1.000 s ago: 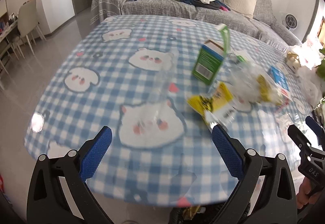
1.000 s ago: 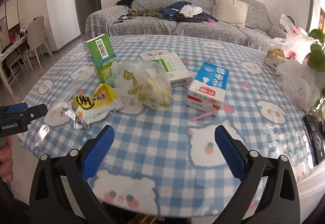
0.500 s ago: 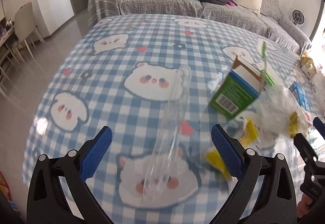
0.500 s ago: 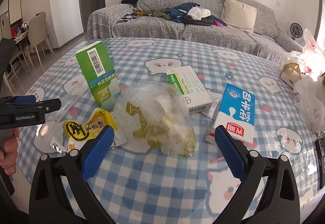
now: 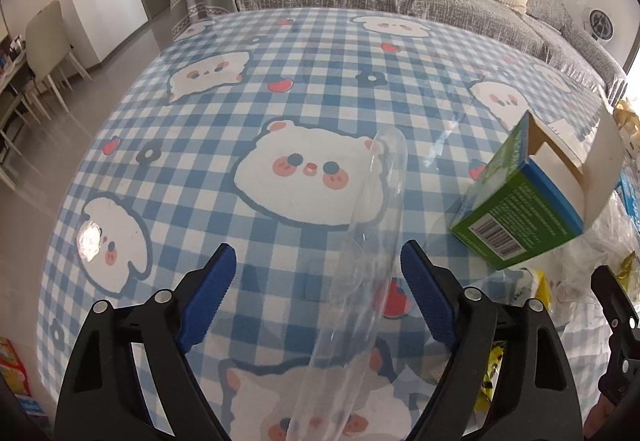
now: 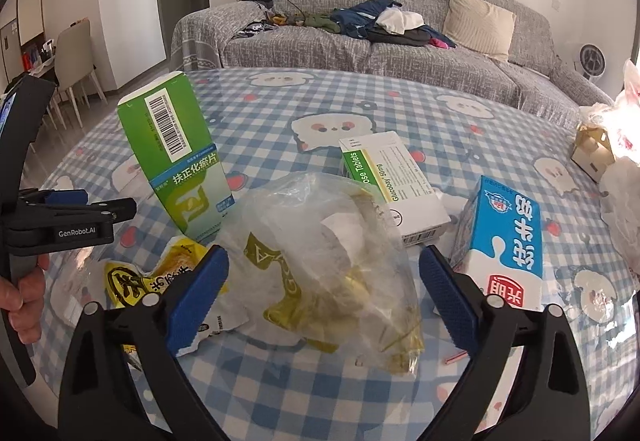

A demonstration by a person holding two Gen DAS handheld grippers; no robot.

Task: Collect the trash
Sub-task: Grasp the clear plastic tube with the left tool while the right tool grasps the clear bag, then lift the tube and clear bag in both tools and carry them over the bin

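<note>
Nothing looks collected yet: every piece of trash lies loose on the round table (image 5: 320, 53) with its blue checked bear-print cloth. The left tool (image 5: 318, 275) is closing around a long clear plastic sleeve (image 5: 372, 225), which sits between its blue pads but is not yet pressed. The right tool (image 6: 324, 281) is also closing, straddling a crumpled clear plastic bag with yellow print (image 6: 332, 257), untouched. Left to gather: an upright green medicine box (image 6: 180, 157), a yellow snack wrapper (image 6: 156, 281), a white tablet box (image 6: 394, 185) and a blue milk carton (image 6: 508, 245).
</note>
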